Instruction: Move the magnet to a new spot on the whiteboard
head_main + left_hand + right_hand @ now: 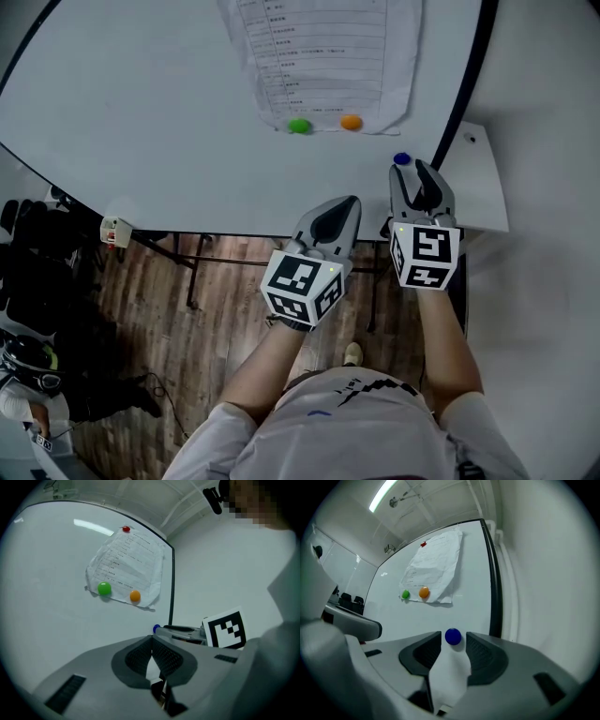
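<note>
Looking along the right claw [417, 178]: released, spread wide, pinching nothing. Just past its tips, centred in the gap and touching neither pad, a blue magnet [453, 636], stuck flat to the whiteboard [141, 122]. Close on the right of that claw, the board's black frame [494, 597]. Well ahead and to its left, a sheet of paper [319, 56] pinned by a green magnet [299, 125], an orange magnet [351, 122] and, at the far top, a red magnet [423, 544].

As for the left claw [152, 640]: clenched, pads met at the tips, nothing between them. Hangs level just to the left of the right claw, pointing at the board, with no visible part in the work.

Judging the step: either the line-up before the pinch or the let-go at a fresh spot. Cannot settle which from this alone. Leans toward the second, given a resting place well apart from the paper and hard by the frame, but only as a guess.

If a pickup: calls for easing forward to flank the magnet's rim with both pads, closing squarely, then pulling straight off the board rather than dragging sideways. Risks a slip off the small round cap if closed off-centre. If a finished placement: calls for backing straight out along the claw's own line, keeping the jaws wide so as not to clip the magnet and nudge it.
</note>
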A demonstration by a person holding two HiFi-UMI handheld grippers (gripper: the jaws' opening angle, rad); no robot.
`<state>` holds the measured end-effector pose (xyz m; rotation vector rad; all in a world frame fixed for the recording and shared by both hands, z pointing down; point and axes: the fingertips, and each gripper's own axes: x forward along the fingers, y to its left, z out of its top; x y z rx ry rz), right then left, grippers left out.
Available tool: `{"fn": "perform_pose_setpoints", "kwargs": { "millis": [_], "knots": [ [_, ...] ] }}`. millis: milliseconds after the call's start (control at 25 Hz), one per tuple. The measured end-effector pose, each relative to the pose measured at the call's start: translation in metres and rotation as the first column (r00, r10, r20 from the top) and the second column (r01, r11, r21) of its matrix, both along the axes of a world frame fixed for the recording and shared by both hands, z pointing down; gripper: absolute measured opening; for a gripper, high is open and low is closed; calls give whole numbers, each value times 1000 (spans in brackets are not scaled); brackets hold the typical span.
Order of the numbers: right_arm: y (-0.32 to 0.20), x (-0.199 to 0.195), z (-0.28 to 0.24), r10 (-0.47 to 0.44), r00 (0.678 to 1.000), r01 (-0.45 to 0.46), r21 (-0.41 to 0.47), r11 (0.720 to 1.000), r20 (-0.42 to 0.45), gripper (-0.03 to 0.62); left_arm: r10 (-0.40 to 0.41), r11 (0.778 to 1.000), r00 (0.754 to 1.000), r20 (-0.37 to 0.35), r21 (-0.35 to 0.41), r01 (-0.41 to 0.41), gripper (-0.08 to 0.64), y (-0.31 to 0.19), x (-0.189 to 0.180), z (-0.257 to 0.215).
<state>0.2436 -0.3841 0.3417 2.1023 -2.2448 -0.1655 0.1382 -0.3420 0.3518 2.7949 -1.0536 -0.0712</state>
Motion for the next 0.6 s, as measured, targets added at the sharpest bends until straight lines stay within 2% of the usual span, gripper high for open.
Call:
{"fn": "perform_pose_setpoints", "kwargs": {
  "millis": [360, 600],
  "knots": [
    [-10, 0, -2, 120, 989, -119, 22, 993, -89, 160, -9, 1000, 1000, 9, -10, 9, 11, -8, -8, 4],
    [-13, -6, 0, 151, 980, -150, 15, 989, -128, 153, -18, 1000, 1000, 7, -15, 19, 11, -9, -19, 6]
  ]
}}
